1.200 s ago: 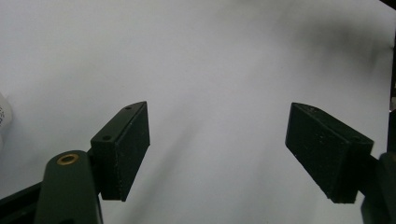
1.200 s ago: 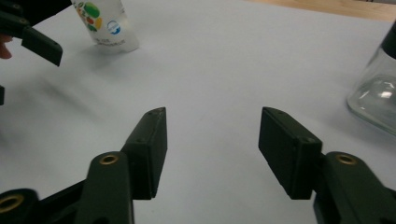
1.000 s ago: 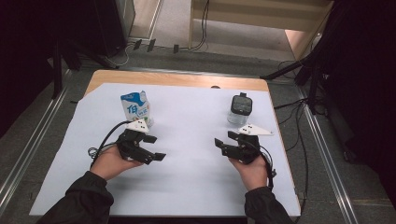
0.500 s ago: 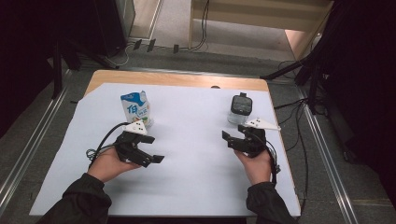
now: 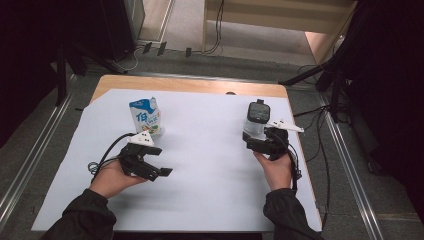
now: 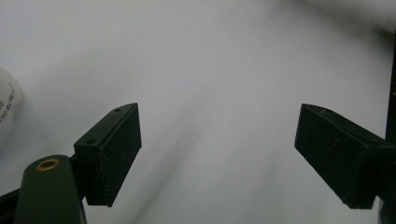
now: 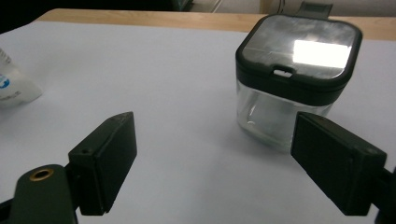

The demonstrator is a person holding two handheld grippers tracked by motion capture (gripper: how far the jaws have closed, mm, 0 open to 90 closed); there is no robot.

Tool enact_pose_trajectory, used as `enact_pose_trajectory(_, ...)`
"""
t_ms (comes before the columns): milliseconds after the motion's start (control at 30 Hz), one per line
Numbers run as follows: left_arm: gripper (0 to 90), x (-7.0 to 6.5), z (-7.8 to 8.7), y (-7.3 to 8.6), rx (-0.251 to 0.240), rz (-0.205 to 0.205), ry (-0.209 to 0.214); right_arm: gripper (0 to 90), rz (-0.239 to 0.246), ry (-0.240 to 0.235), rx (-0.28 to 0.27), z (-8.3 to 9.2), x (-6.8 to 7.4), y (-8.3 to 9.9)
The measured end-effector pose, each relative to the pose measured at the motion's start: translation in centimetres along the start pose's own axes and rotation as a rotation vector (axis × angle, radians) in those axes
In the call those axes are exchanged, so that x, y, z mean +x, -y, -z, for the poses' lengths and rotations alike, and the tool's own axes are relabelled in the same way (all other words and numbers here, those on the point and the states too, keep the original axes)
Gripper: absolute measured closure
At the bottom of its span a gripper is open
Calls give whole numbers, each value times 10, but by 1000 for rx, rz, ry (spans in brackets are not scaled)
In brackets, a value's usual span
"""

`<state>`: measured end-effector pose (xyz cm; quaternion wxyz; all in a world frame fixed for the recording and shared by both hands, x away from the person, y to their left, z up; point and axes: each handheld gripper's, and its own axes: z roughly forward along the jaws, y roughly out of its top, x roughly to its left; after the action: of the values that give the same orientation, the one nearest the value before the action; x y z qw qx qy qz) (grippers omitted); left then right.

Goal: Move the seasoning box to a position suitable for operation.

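The right gripper [image 5: 256, 145] stood just before the clear jar [image 5: 256, 122] with the dark lid, its jaws having just been opening, wide and empty. The jar sat near the right edge of the white sheet [image 5: 205, 200]. Far left of the jar, the left gripper [image 5: 159, 170] hung released over bare sheet, the milk carton [image 5: 145, 116] just behind it.

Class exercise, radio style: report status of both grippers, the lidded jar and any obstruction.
Left gripper open, empty. Right gripper just opened wide, short of the clear jar, lid on. Milk carton far off, path clear.
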<state>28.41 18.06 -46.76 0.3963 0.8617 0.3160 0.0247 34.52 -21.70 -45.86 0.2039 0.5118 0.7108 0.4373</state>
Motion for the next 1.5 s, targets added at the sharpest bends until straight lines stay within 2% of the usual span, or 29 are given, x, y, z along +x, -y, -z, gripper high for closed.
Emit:
enact_pose_trajectory(133,157,0,3,2,-9,7,-2,152,-9,19,-20,-2,-4,-5)
enact_pose_trajectory(300,158,0,6,5,-9,11,-7,150,-40,63,-1,-14,-14,-8)
enact_pose_trajectory(333,158,-1,7,5,-8,11,-12,146,-51,90,-8,-18,-17,-10)
enact_pose_trajectory(433,158,-1,8,7,-7,15,-15,115,-58,104,-2,-23,-20,-12)
enact_pose_trajectory(867,158,-2,12,14,-8,27,-39,104,-33,192,31,-63,-30,-18)
enact_pose_trajectory(1300,158,-5,15,21,-6,45,-57,62,-57,204,40,-87,-40,-19)
enact_pose_trajectory(1500,158,-5,15,22,-6,50,-56,53,-64,198,30,-92,-41,-19)
